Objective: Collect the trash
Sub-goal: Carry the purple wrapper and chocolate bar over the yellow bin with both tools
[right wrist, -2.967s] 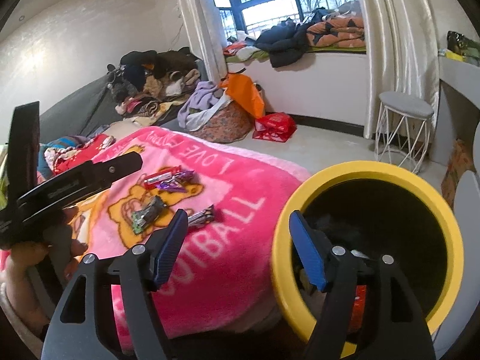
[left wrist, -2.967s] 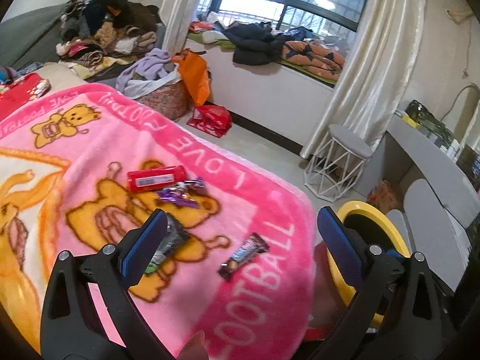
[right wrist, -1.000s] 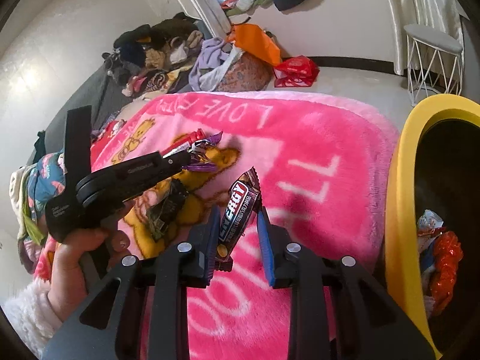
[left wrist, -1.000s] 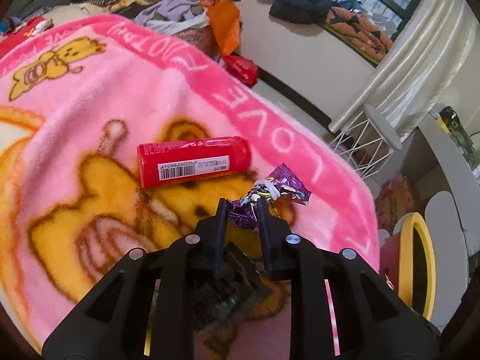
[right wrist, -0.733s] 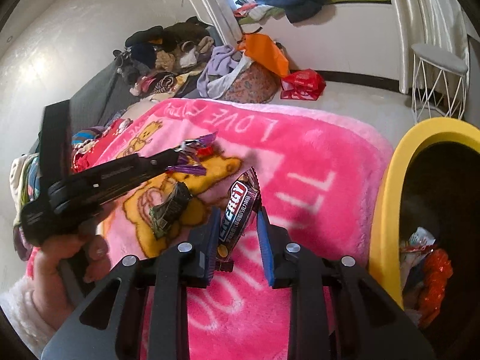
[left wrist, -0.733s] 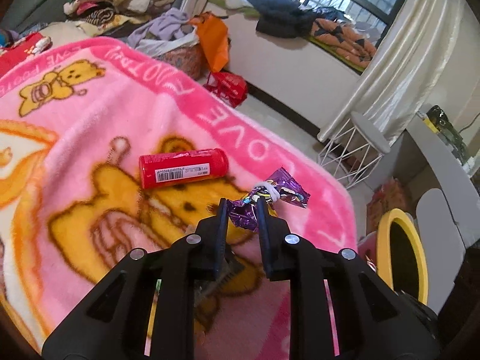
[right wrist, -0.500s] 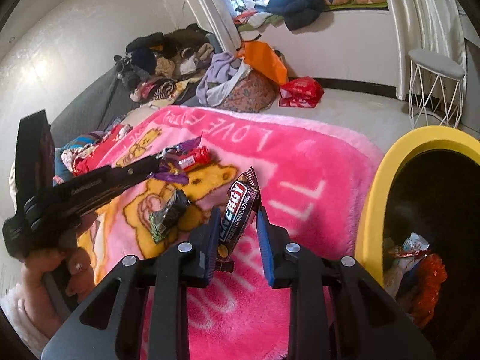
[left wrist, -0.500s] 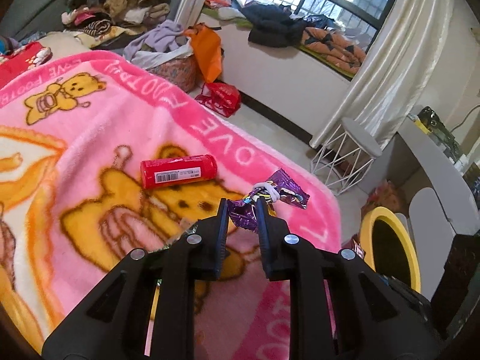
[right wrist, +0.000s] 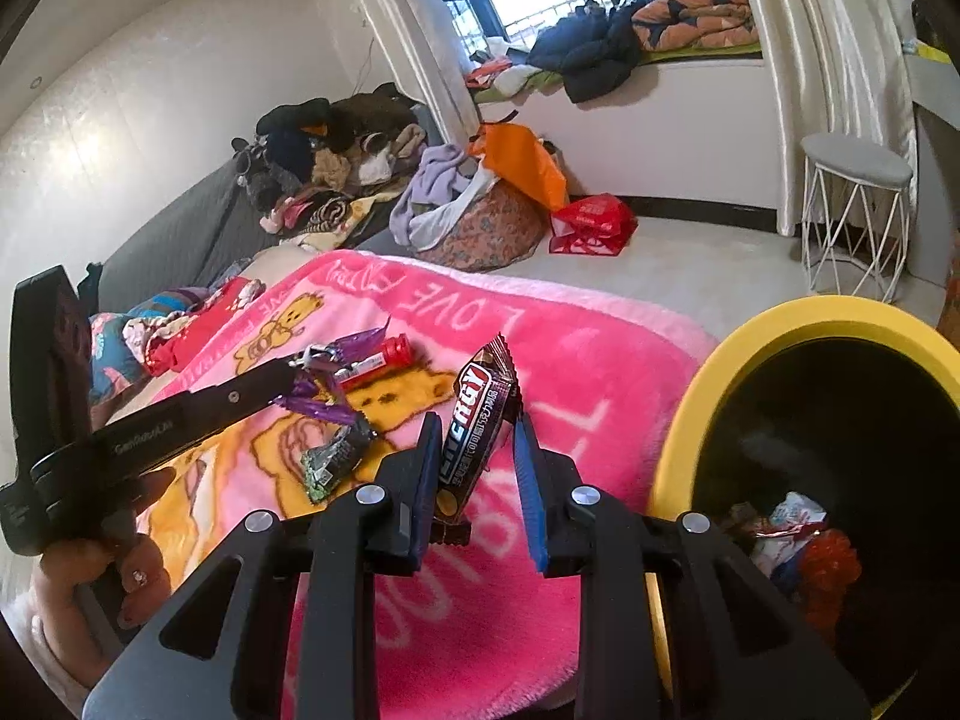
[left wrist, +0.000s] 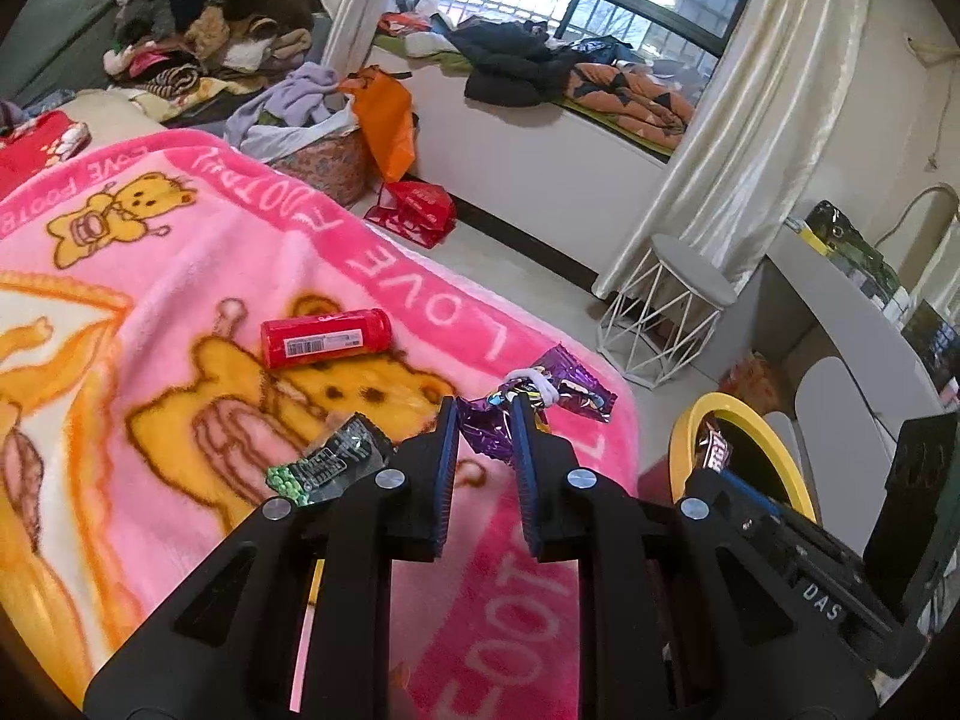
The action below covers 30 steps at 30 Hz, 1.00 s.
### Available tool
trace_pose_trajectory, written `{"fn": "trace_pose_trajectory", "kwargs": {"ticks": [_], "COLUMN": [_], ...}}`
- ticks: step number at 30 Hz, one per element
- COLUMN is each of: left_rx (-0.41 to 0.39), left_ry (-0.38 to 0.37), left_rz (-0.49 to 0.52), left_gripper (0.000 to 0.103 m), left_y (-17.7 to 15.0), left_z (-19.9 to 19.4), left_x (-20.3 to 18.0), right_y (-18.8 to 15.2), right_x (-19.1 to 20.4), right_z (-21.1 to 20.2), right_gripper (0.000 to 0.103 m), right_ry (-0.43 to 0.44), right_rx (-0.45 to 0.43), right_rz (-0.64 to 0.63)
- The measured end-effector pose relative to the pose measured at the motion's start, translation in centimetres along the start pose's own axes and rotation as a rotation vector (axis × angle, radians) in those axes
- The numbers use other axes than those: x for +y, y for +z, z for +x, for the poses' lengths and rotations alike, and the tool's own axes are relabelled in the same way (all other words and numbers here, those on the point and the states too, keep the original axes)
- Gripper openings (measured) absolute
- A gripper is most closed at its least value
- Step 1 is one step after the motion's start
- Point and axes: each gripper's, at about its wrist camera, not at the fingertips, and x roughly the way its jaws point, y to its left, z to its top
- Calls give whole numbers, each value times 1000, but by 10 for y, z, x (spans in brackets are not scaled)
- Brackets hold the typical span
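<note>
Purple wrapper (left wrist: 543, 399) is crinkled foil w/ a white twist, pinched in the left gripper (left wrist: 485, 420), held above the pink blanket (left wrist: 180, 252) near its floor-side edge. Brown bar (right wrist: 477, 420), "ENERGY" print, stands tilted in the right gripper (right wrist: 474, 438), its foot against the left pad; right pad is off it, grasp looks loose. Yellow bin (right wrist: 798, 324) sits just right of the blanket edge, mouth open, trash at the bottom. Red tube (left wrist: 327, 337) & dark wrapper (left wrist: 336, 456) lie on the blanket. Left gripper reaches in level from the left in right wrist view, hand (right wrist: 102, 564) under it.
</note>
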Motion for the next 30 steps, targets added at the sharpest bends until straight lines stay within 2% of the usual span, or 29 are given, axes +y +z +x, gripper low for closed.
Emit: {"fn": "trace_pose_trajectory", "kwargs": {"ticks": [3, 4, 5, 13, 30], "left_rx": [-2, -4, -5, -3, 20], "left_ry": [-10, -13, -18, -48, -141], "left_rz": [2, 2, 3, 25, 128], "left_gripper": [13, 13, 13, 13, 12], "left_y": [-2, -2, -3, -5, -16], "left_z": [-4, -6, -7, -13, -10], "left_x": [-3, -5, -6, -21, -80], "right_y": [1, 2, 2, 2, 1], "right_x": [-6, -8, -8, -27, -83], "right_z": [-7, -10, -12, -29, -61], "right_gripper": [23, 16, 15, 15, 15], "right_ry": [-11, -16, -19, -61, -163], "right_rx": [-15, -23, -26, -57, -110], "right_rz": [5, 4, 2, 35, 148]}}
